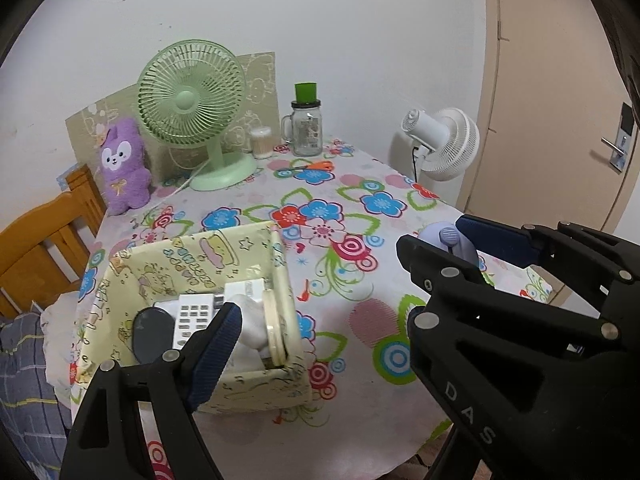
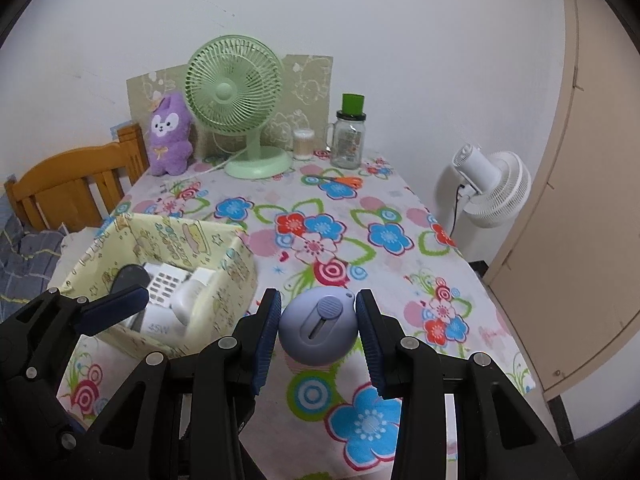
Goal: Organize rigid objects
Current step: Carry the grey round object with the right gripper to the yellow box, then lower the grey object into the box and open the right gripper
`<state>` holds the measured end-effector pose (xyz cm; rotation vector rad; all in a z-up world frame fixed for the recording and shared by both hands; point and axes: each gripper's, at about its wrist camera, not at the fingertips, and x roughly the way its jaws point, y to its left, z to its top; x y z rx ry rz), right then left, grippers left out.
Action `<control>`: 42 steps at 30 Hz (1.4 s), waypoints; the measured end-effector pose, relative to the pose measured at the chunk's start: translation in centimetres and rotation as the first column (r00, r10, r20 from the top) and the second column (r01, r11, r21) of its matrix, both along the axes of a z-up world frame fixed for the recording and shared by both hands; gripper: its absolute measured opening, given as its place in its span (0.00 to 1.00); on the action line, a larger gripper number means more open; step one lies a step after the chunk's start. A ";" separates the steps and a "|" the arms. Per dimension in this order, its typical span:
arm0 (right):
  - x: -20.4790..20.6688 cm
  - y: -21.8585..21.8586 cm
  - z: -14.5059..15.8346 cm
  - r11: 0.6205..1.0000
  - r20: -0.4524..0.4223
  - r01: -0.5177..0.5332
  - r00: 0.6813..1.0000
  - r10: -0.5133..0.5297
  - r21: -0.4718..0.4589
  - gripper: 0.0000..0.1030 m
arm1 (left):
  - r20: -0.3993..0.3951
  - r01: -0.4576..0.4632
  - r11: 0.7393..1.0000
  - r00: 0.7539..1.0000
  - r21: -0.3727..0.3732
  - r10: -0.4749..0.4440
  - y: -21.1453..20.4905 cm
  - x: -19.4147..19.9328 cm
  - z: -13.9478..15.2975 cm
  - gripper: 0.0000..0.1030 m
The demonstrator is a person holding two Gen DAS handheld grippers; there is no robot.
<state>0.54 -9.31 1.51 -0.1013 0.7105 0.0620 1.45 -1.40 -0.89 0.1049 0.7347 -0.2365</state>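
Note:
A round lilac gadget [image 2: 318,330] with a slider knob is clamped between the blue pads of my right gripper [image 2: 318,320], just above the flowered tablecloth. In the left wrist view this right gripper [image 1: 450,240] and the lilac gadget [image 1: 448,236] show at the right. My left gripper [image 1: 320,320] stands wide open with nothing between its fingers, just right of the pale yellow cartoon-print box [image 1: 280,280]. The box [image 2: 224,276] holds a white remote [image 1: 194,314], a dark oval piece [image 1: 152,334], a white charger [image 2: 188,296] and a round cream case [image 1: 274,328].
At the back stand a green desk fan [image 2: 236,100], a purple plush [image 2: 168,136], a glass jar with green lid [image 2: 348,136], a swab tub [image 2: 303,144] and orange scissors [image 2: 344,181]. Wooden chair [image 2: 72,184] left; white fan [image 2: 492,184] and a door right of the table.

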 end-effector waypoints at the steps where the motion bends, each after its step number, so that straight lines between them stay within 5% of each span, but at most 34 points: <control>1: 0.1 0.2 0.1 1.000 0.002 -0.003 1.000 0.003 0.000 0.40 | 0.002 -0.003 1.000 1.000 0.000 0.003 0.1 0.1 0.1 0.84; 42: 7.1 8.6 -1.3 0.995 -0.039 -0.101 0.994 0.102 0.021 0.41 | -0.052 -0.137 0.990 0.989 -0.013 0.137 8.6 5.8 -1.5 0.84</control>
